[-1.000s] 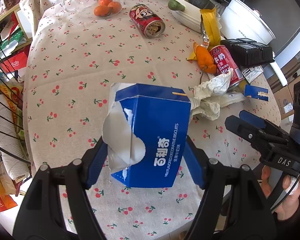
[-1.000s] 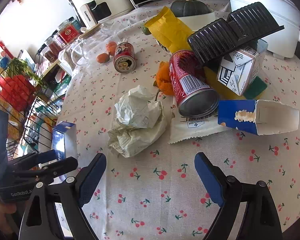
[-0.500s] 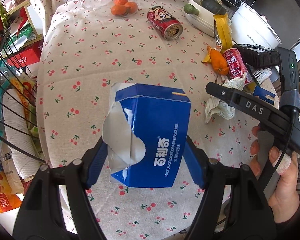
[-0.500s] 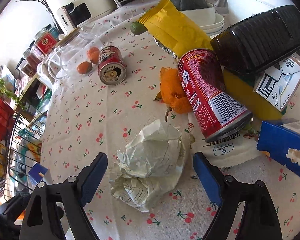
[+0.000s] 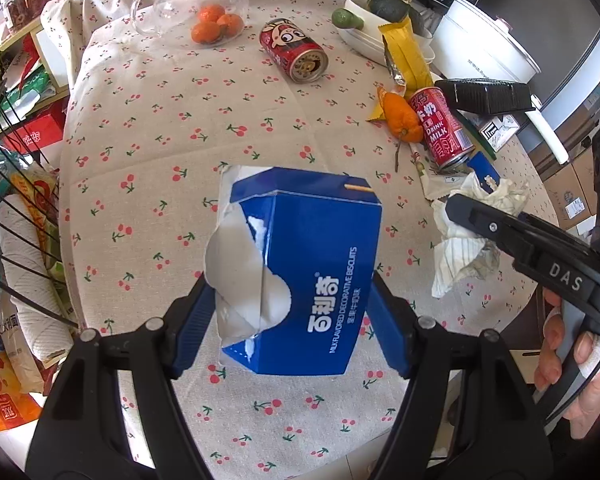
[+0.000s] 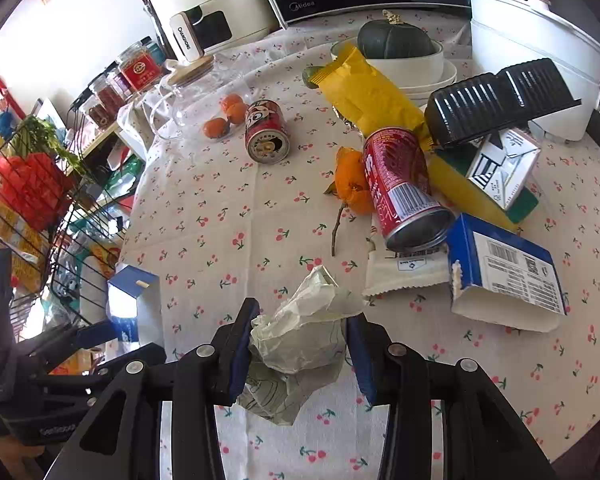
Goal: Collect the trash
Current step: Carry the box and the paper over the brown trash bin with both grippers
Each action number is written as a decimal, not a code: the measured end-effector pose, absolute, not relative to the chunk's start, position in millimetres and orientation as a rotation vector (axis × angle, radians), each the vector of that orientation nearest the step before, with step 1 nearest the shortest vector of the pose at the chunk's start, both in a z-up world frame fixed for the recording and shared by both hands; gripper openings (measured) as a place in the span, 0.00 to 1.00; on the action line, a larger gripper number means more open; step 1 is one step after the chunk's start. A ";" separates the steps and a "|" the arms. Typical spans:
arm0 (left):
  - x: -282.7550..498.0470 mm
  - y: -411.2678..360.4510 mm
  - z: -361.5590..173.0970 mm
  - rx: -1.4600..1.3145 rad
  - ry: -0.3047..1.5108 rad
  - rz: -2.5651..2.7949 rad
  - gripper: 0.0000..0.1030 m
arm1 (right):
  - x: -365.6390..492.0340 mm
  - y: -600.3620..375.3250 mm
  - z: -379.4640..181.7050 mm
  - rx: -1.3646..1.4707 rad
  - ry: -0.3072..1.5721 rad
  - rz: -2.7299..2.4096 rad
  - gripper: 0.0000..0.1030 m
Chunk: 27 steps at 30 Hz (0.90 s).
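Paper wad (image 6: 304,336) is lying on the tablecloth (image 6: 228,216), and we are closing our right gripper (image 6: 298,354) around its soft, light middle. Our left gripper (image 5: 288,320) is clamping the torn blue box (image 5: 300,264), a light and crushable item, by its side walls above the table.

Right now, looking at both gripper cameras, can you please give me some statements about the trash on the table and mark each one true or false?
1. The left gripper is shut on the torn blue biscuit box. True.
2. The right gripper holds a red can. False: its blue pads press the crumpled paper from both sides.
3. The cartoon-face can stands upright. False: it lies on its side, open end toward the right wrist camera.
4. The orange peel lies touching the red milk can. True.
5. The small oranges lie by the glass jar. True.
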State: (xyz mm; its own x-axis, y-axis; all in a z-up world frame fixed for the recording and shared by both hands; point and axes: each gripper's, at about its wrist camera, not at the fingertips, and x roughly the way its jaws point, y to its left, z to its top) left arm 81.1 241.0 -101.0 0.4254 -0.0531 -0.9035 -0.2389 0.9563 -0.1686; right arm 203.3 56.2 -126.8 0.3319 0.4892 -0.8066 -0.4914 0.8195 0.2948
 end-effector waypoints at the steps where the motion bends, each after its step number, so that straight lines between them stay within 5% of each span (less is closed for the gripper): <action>1: 81.6 237.8 -100.2 -0.283 1.129 0.112 0.71 | 200.9 49.8 -122.9 0.002 1.054 0.647 0.43; 14: 100.4 164.1 -89.7 -0.249 1.118 -0.044 0.71 | 180.6 -62.2 -82.4 -0.040 0.991 0.555 0.43; 27: 142.4 30.7 -83.4 -0.146 1.121 -0.238 0.71 | 191.4 -237.6 -104.5 0.109 1.061 0.339 0.43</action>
